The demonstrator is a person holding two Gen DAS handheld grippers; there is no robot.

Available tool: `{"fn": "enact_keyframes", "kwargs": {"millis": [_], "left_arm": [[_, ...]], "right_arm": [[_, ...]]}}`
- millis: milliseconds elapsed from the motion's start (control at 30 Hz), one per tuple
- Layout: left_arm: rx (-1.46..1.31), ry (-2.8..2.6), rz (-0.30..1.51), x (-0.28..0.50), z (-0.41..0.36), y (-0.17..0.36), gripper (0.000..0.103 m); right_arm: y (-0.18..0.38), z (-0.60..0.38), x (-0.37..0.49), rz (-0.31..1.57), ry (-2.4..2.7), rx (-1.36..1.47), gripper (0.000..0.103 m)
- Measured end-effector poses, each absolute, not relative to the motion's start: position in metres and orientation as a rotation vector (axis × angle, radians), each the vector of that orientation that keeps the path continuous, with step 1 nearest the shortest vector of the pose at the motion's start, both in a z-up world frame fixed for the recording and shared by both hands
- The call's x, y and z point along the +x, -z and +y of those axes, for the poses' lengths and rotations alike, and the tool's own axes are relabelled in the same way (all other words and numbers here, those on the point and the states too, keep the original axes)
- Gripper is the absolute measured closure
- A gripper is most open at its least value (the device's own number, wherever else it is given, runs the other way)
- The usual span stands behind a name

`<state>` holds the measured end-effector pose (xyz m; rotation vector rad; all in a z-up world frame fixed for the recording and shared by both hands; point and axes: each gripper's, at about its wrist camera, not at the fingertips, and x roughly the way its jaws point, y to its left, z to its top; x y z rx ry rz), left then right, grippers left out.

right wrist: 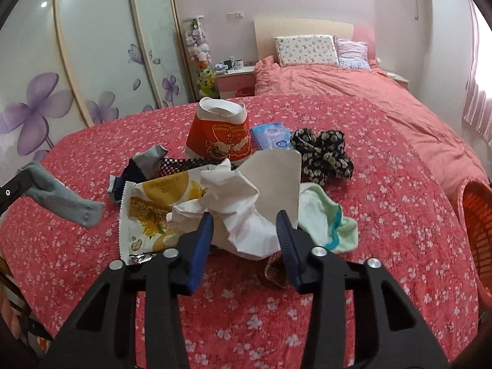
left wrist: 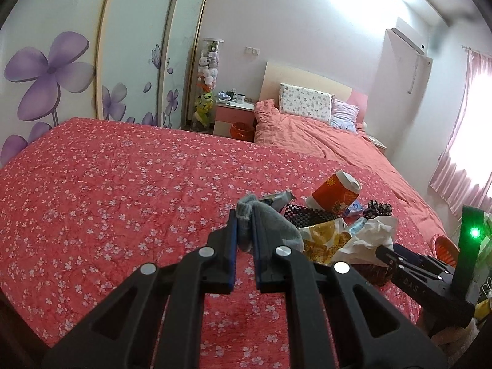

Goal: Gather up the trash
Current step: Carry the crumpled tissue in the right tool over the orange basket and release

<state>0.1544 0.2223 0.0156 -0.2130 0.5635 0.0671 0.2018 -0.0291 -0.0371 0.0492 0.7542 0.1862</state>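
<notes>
On a bed [right wrist: 399, 203] spread with a red floral quilt, the left gripper [left wrist: 245, 215] is clenched on a grey sock [right wrist: 66, 201], which hangs clear of the quilt at the left edge of the pile. Just right of it lie a crumpled silver wrapper [right wrist: 150, 158] and a yellow snack packet [right wrist: 153, 212], the packet flat against the wad of crumpled white paper [right wrist: 246, 196] at the centre. The right gripper [right wrist: 245, 226] stands released, its blue pads on either side of that paper; whether they touch it cannot be told. Behind the paper a red paper cup [right wrist: 220, 132] rests upside down, with a blue tissue pack [right wrist: 272, 136] just beside it and a black floral cloth [right wrist: 323, 150] further right. A pale green cloth [right wrist: 326, 218] lies against the paper's right side. At the far right, an orange basket [right wrist: 478, 215] sits off the bed's edge.
</notes>
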Motion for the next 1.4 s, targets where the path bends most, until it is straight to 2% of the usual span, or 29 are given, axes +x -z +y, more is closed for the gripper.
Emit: {"fn": "enact_keyframes", "kwargs": {"millis": [67, 233, 867, 1400], "left_arm": [[-0.212, -0.063, 0.566, 0.155, 0.221, -0.014, 0.093], [-0.21, -0.051, 0.569, 0.156, 0.218, -0.014, 0.093], [-0.165, 0.087, 0.547, 0.159, 0.148, -0.035, 0.093], [-0.12, 0.37, 0.568, 0.182, -0.002, -0.042, 0.093]], "right_arm": [[0.038, -0.029, 0.203, 0.761, -0.195, 0.045, 0.085], [0.031, -0.037, 0.197, 0.733, -0.2, 0.076, 0.092], [-0.026, -0.121, 0.147, 0.522, -0.094, 0.22, 0.092], [-0.031, -0.24, 0.111, 0.404, 0.242, 0.286, 0.092]]}}
